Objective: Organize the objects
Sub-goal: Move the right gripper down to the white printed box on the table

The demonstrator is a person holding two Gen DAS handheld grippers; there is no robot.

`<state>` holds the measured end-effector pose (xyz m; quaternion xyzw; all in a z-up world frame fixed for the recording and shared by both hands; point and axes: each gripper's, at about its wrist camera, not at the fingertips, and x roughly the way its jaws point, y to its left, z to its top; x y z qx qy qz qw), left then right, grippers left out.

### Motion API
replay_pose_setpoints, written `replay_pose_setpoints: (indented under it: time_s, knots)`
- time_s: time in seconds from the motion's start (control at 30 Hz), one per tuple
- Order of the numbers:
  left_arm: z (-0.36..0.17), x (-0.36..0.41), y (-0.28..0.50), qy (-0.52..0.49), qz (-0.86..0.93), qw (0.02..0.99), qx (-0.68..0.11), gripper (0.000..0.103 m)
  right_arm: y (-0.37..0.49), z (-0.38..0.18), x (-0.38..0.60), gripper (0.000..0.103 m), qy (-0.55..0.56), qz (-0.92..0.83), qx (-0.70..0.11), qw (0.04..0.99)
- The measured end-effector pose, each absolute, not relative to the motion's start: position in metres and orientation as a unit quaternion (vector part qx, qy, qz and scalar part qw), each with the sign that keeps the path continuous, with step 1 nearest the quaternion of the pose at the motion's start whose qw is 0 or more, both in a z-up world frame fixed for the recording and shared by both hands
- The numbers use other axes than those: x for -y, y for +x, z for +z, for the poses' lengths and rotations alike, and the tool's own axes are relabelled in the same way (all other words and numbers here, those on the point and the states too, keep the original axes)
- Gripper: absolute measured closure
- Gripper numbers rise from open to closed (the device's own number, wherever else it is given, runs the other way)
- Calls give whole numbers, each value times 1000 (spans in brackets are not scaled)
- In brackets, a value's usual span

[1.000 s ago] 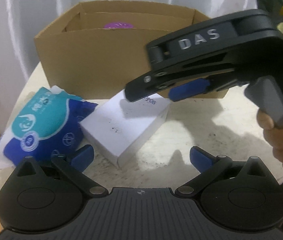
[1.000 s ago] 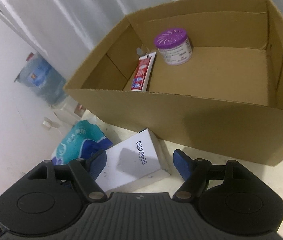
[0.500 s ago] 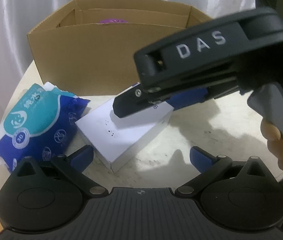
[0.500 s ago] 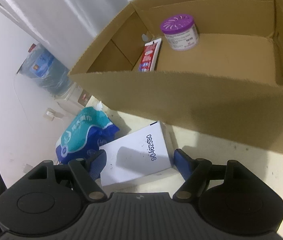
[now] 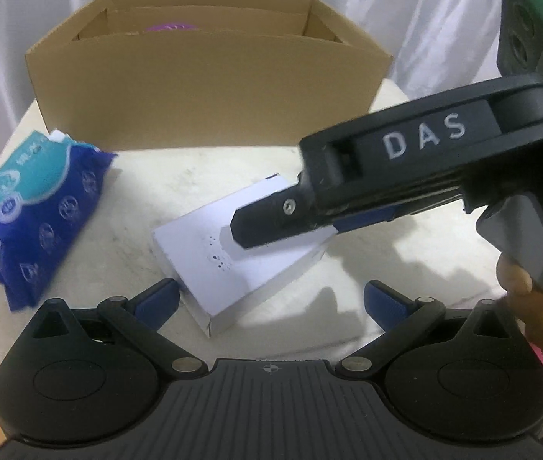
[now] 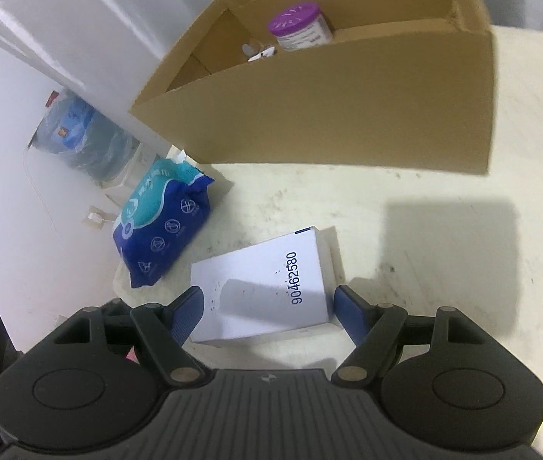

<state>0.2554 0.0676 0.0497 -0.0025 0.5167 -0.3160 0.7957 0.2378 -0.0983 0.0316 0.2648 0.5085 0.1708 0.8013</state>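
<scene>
Two grippers – one white box [image 6: 260, 287] | one wipes pack [image 6: 160, 222] | one carton [image 6: 348, 115]

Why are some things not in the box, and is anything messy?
Two things lie out on the table: a white box, lying crooked to the cardboard box, and a squashed blue tissue pack at the table's edge. A purple-lidded jar is already inside. Nothing looks spilled or broken.

White box [image 6: 260, 287] reads "90462580"; right tongs [image 5: 282, 226] read "DAS".
</scene>
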Motion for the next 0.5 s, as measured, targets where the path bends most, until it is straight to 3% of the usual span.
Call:
replay_pose_setpoints:
  time_s: [0.5]
  knots:
    - [40, -57, 255, 19, -310, 803, -509, 0, 240, 11, 103, 20, 317, 166, -507, 784]
